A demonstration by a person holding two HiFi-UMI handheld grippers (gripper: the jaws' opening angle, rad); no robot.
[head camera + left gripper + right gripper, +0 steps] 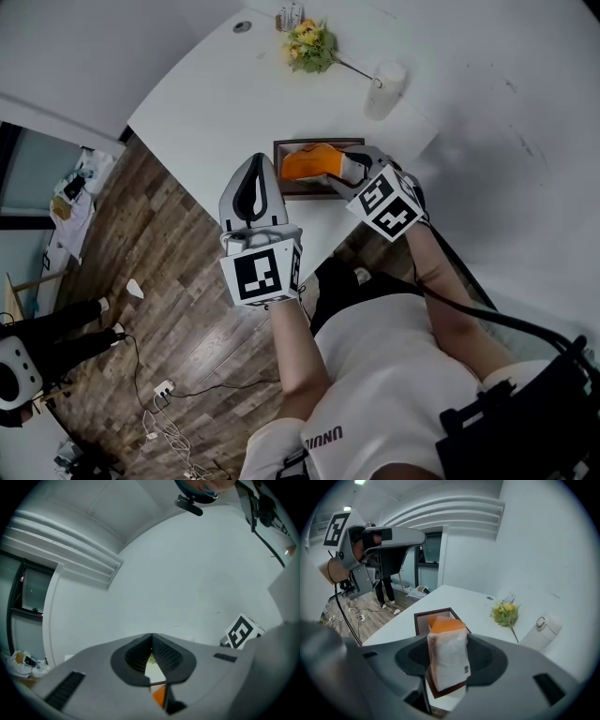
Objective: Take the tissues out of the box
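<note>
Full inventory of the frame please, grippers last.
table: 1, white, centre
box: 1, dark brown, near table edge
tissue pack: 1, orange and white, at the box
flowers: 1 bunch, yellow-green, far side of table
bottle: 1, white, right of flowers
cables: several, black and white, on wood floor
bystander: 1, black clothes, far left
left gripper: 1, grey, shut, empty, left of box
right gripper: 1, grey, shut on tissue pack

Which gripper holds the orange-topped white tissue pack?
The right gripper, clamping the orange-topped white tissue pack at the brown box; the left gripper is shut, empty.
</note>
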